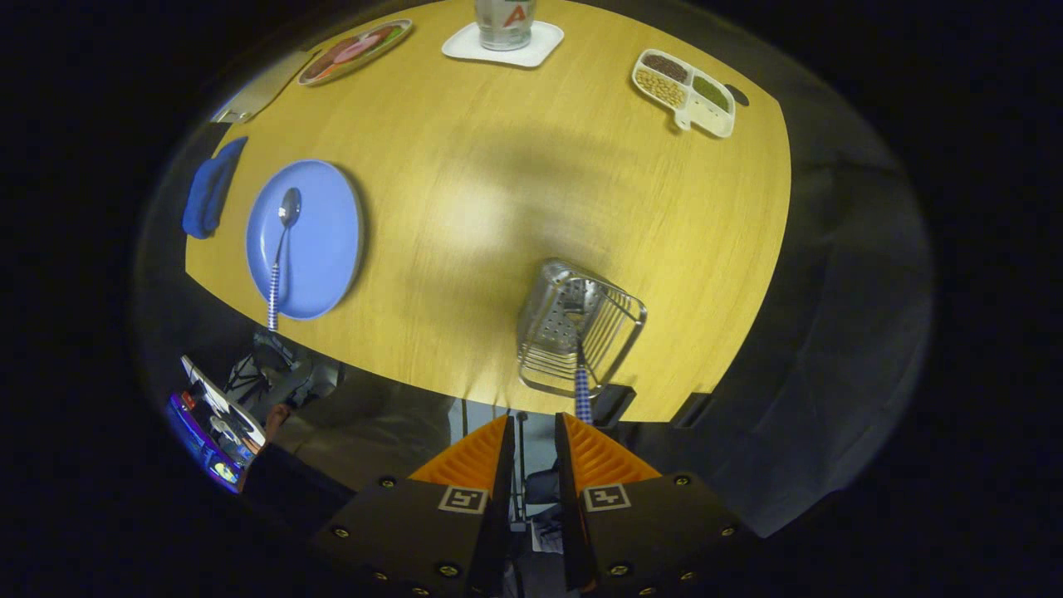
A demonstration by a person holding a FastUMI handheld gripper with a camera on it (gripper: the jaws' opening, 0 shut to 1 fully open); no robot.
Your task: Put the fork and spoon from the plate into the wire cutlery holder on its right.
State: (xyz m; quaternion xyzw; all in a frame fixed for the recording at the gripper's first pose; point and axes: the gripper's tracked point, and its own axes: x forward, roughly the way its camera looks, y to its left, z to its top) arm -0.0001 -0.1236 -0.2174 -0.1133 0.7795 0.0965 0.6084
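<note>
Fork (581, 378) sits in holder (579, 328) at table (531, 208) near edge; gripper (531, 432) fingers parted, empty. Next: spoon (281, 249) on plate (324, 241), left edge.

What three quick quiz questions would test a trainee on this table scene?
1. True or false: the spoon lies on the blue plate.
2. Where is the fork? A: on the plate. B: standing in the wire cutlery holder. C: between the tool's fingers.
3. Fill in: the tool has its fingers a little ____, holding nothing.

Key: 1 true. 2 B; its checked handle pokes out just ahead of the fingers. 3 apart.
</note>
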